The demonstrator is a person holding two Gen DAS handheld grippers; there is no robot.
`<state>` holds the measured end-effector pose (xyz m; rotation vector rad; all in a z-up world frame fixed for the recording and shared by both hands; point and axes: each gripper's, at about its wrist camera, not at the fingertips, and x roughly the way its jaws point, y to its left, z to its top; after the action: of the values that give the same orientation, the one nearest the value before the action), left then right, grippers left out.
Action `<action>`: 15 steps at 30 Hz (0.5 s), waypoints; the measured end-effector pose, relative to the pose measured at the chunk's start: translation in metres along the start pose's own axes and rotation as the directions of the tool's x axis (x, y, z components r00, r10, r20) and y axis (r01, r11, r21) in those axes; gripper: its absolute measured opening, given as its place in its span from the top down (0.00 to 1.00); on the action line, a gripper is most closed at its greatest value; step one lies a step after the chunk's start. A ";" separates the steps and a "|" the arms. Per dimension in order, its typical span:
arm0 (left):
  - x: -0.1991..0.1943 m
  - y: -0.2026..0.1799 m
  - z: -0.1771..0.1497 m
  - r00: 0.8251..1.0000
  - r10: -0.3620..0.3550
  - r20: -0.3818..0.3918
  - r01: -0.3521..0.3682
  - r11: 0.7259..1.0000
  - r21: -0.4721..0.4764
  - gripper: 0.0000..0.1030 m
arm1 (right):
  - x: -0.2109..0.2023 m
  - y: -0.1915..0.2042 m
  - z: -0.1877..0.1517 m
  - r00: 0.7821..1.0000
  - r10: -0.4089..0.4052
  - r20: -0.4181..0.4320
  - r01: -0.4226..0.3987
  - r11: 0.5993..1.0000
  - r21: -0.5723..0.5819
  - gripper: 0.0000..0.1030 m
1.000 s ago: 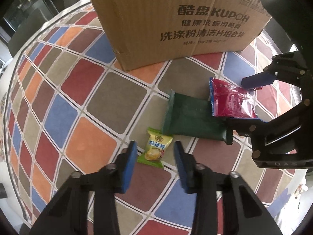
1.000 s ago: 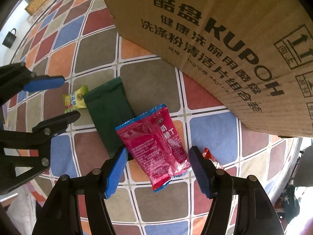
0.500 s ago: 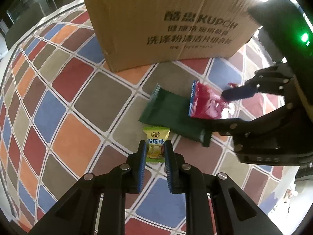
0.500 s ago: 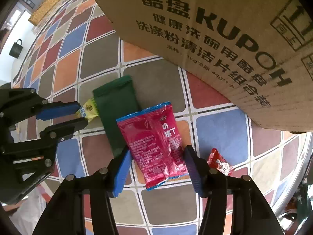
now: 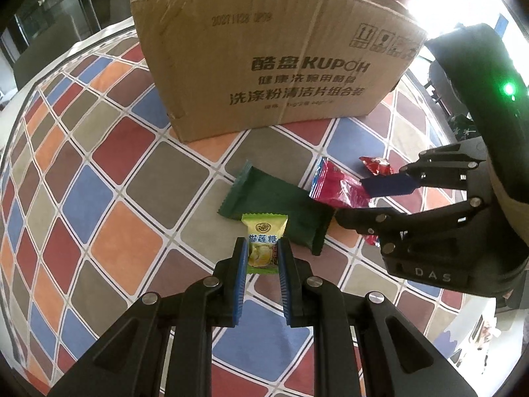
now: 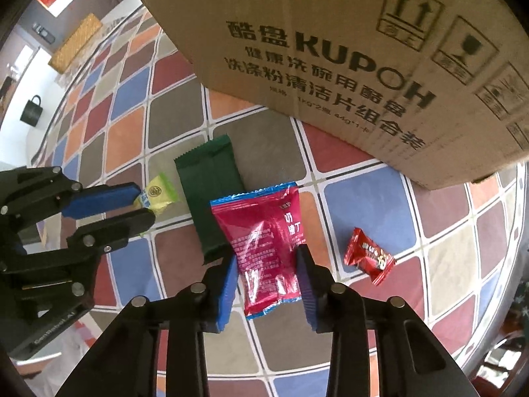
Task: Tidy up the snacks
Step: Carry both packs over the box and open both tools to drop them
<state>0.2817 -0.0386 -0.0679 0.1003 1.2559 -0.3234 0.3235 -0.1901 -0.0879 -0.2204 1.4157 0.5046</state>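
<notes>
My left gripper (image 5: 263, 251) is shut on a small yellow-green candy packet (image 5: 263, 241) and holds it above the checked tablecloth; the packet also shows in the right wrist view (image 6: 158, 193). My right gripper (image 6: 267, 264) is shut on a red snack bag (image 6: 267, 241), lifted off the cloth; the bag also shows in the left wrist view (image 5: 337, 187). A dark green packet (image 6: 211, 192) lies flat between the two grippers. A small red candy (image 6: 368, 254) lies to the right. An open cardboard box (image 5: 271, 66) stands behind them.
The table has a multicoloured checked cloth (image 5: 99, 198) with a rounded edge at left. The box wall (image 6: 363, 49) stands close in front of the right gripper. A woven basket (image 6: 74, 43) sits far back left.
Both grippers closed on their packets and rose. The left lifted the yellow-green candy; the right lifted the red bag. The box top has come into the left view.
</notes>
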 end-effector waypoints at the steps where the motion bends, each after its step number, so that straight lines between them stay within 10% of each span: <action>1: -0.001 -0.001 -0.001 1.000 -0.001 0.003 0.001 1.000 0.001 0.82 | -0.002 -0.001 -0.003 1.000 0.000 0.005 0.000 1.000 0.004 0.67; 15: -0.029 -0.012 0.004 0.997 -0.015 0.078 0.014 1.000 0.010 0.82 | -0.041 0.015 -0.012 0.993 0.028 0.119 -0.032 0.999 0.032 0.67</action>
<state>0.2739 -0.0457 -0.0383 0.0855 1.1782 -0.3425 0.3035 -0.1906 -0.0470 -0.1400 1.3124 0.5095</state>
